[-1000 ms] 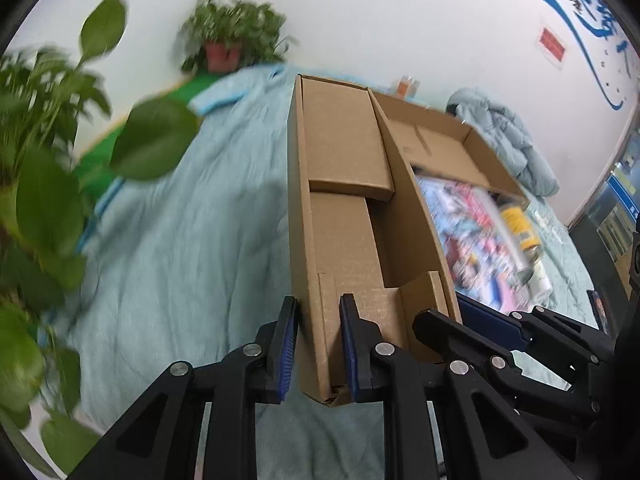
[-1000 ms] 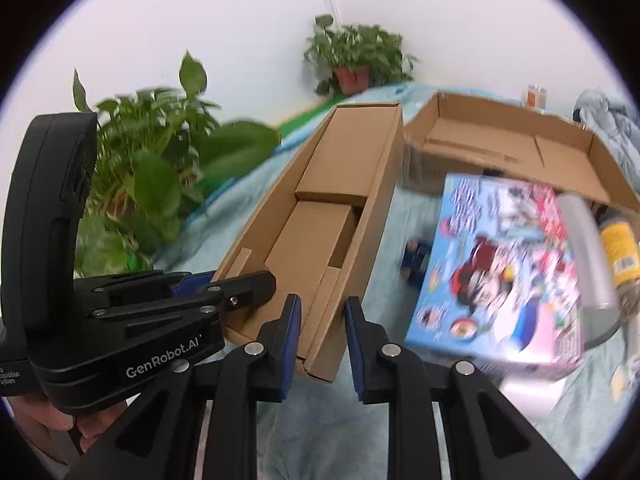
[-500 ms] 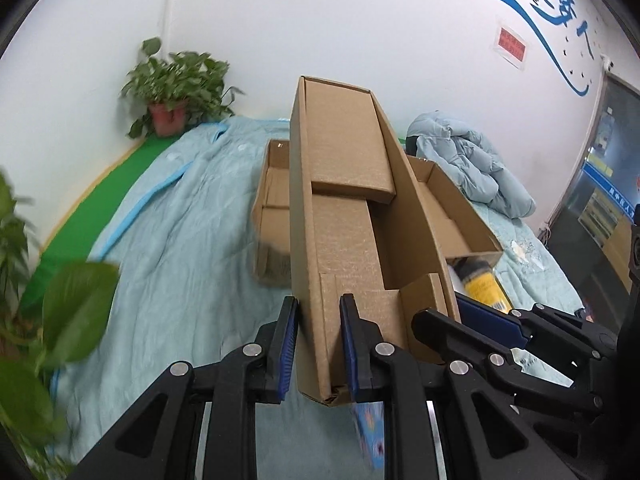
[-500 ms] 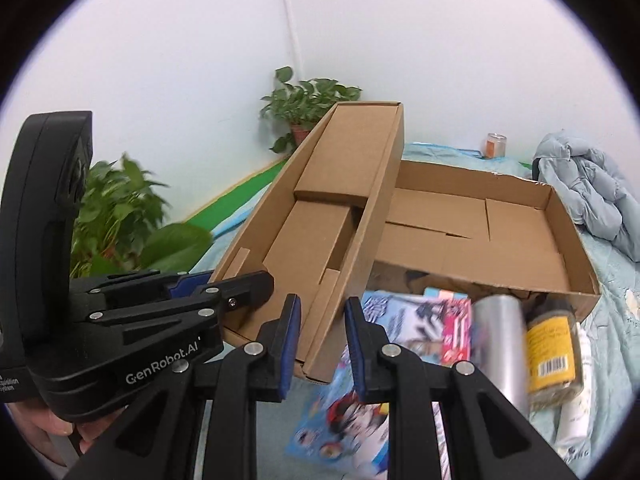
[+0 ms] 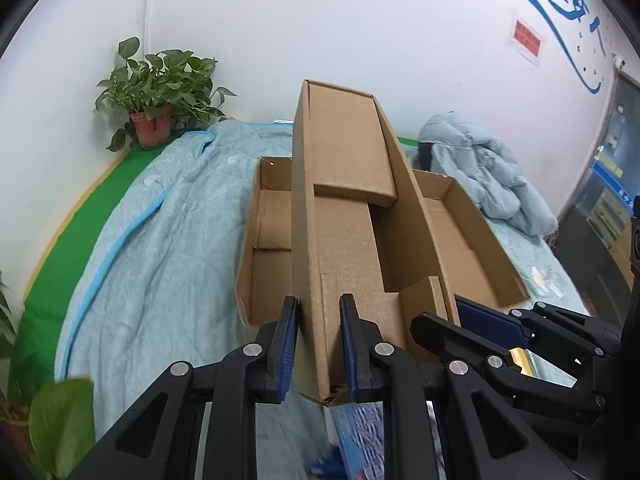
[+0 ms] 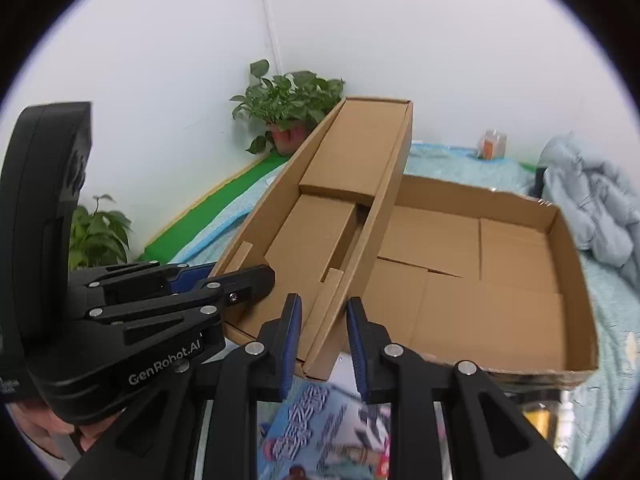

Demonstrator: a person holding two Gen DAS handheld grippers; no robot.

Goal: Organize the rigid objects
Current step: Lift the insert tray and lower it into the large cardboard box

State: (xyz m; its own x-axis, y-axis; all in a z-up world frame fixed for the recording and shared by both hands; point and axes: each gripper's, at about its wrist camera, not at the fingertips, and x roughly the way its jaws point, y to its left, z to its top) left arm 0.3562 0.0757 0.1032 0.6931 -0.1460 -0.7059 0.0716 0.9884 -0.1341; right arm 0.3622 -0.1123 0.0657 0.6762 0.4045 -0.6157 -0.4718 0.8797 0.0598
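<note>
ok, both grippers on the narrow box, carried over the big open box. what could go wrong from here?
1. The left gripper and right gripper each pinch only a thin wall at the near end of the narrow cardboard box; its long far end overhangs, so it could sag or slip.
2. It hangs over the wall of the large open box; lowering may snag the rim.
3. The colourful printed box lies directly beneath, a possible collision.

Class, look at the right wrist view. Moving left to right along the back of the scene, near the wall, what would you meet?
Potted plant → far end of the narrow cardboard box → small orange container → crumpled blue jacket.
</note>
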